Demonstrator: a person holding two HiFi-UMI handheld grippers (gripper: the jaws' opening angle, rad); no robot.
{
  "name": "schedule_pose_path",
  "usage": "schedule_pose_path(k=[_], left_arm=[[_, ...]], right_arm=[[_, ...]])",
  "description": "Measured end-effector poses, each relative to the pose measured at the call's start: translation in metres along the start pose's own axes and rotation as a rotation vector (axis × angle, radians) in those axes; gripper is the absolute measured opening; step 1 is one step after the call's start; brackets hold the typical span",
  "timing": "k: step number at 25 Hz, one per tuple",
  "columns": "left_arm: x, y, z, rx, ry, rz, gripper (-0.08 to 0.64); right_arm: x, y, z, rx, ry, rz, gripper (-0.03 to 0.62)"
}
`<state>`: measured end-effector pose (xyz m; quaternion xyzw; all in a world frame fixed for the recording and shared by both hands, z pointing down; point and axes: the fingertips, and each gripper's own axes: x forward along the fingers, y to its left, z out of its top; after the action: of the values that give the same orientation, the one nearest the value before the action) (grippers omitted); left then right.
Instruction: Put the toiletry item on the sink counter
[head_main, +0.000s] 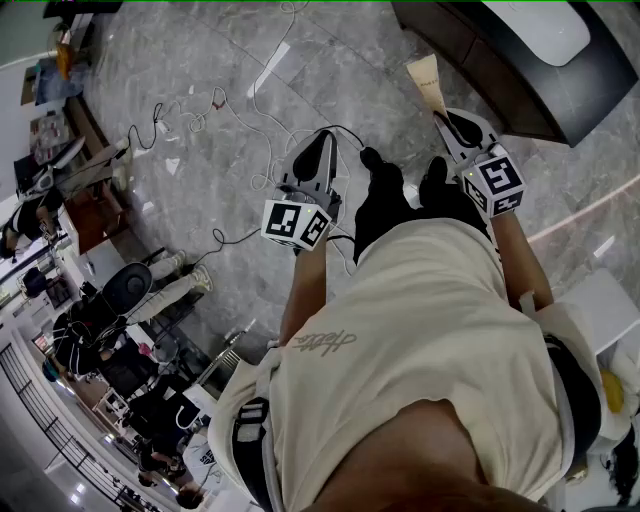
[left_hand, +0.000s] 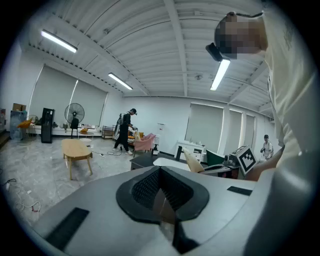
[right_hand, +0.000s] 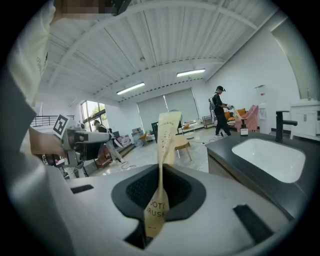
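Left gripper (left_hand: 161, 172), fingers apparently together; wooden table (left_hand: 76, 148) beyond.

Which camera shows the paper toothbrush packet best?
The right gripper view: the toothbrush packet stands close-up, pinched in the right claw. The head view shows only its tan end; the left gripper view, a small distant sliver.
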<state>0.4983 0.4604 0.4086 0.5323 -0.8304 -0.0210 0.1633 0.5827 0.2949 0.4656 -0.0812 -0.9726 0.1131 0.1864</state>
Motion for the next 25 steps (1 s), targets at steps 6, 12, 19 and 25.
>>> schedule_pose_path(k=[6,12,19,25], left_arm=[[0.02,0.062,0.009,0.007,-0.023,-0.025,0.003],[0.044,0.115,0.035,0.017,-0.031,-0.1,0.003],[0.063,0.186,0.083,0.045,-0.084,-0.181,0.003],[0.071,0.26,0.093,0.069,-0.06,-0.204,0.003]], right_arm=[[0.055,0.007,0.012,-0.017,-0.004,-0.026,0.021],[0.096,0.002,0.053,-0.034,-0.018,-0.125,0.021],[0.171,0.021,0.103,-0.069,-0.037,-0.161,0.021],[0.23,0.034,0.131,-0.07,-0.062,-0.228,0.021]])
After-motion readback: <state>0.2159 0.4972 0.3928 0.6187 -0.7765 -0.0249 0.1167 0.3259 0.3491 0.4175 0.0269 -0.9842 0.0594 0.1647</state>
